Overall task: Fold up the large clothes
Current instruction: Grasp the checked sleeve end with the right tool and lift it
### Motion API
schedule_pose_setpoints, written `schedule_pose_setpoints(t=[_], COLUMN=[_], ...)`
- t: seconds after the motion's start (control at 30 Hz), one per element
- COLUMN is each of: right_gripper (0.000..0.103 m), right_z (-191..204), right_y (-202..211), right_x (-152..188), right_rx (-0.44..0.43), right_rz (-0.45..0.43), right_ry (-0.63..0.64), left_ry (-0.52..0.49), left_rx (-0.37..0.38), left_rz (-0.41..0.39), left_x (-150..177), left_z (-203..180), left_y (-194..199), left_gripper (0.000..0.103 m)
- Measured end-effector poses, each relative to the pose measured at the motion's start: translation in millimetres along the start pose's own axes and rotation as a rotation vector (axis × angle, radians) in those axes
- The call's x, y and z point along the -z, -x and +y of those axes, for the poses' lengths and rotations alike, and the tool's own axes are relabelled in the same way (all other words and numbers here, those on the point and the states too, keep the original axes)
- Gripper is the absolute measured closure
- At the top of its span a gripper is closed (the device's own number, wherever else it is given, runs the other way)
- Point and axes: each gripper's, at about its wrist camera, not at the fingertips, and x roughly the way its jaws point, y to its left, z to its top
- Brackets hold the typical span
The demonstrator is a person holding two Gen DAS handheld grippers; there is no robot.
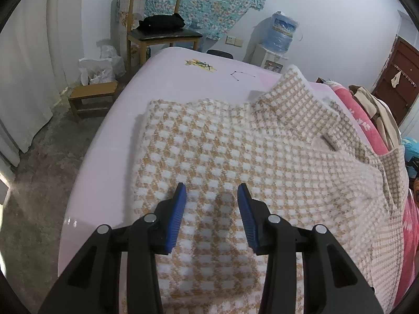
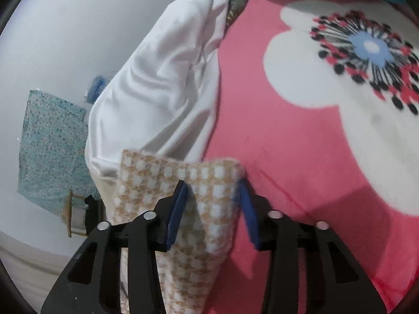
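A tan-and-white checked garment (image 1: pixel 222 136) lies spread on a pale pink bed (image 1: pixel 167 78). Its right side rises toward a red blanket (image 1: pixel 366 120). My left gripper (image 1: pixel 212 185) hovers over the near part of the garment, open, with nothing between its blue pads. In the right wrist view a flap of the same checked garment (image 2: pixel 209 209) lies between the blue pads of my right gripper (image 2: pixel 211 181). The flap also runs behind the left finger. The right pad sits at the flap's edge, and a wide gap remains between the pads, so I see no pinch.
The red flowered blanket (image 2: pixel 288 144) and a white cloth (image 2: pixel 157 91) lie past the right gripper. Beyond the bed stand a wooden chair (image 1: pixel 157 34), a low stool (image 1: pixel 91 96), plastic bags (image 1: pixel 99 68) and a water dispenser (image 1: pixel 280 34). A door (image 1: pixel 398 78) is at the right.
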Motion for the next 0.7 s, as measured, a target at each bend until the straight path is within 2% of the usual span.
schedule_pose_setpoints(t=[0.07, 0.13, 0.23, 0.43, 0.53, 0.7], right_gripper=[0.089, 0.091, 0.092, 0.093, 0.093, 0.093], right_z=[1, 7, 22, 87, 125, 186], right_y=[2, 9, 38, 135, 173, 216], right_x=[2, 4, 8, 36, 58, 103], right_rx=[0.000, 0.029, 0.080, 0.094, 0.071, 0.028], right_rz=[0.009, -0.005, -0.077, -0.307, -0.373, -0.436], right_ry=[0.016, 0.047, 0.093, 0.262, 0.366, 0.506], left_ry=[-0.003, -0.008, -0.014, -0.024, -0.037, -0.050], left_rx=[-0.010, -0.025, -0.048, -0.063, -0.066, -0.067], left_rz=[-0.002, -0.001, 0.001, -0.009, -0.008, -0.003], left_x=[0, 0, 0, 2, 4, 5], left_z=[-2, -3, -6, -9, -10, -11], left_y=[0, -1, -1, 0, 1, 1], left_gripper=[0.063, 0.063, 0.063, 0.063, 0.063, 0.063])
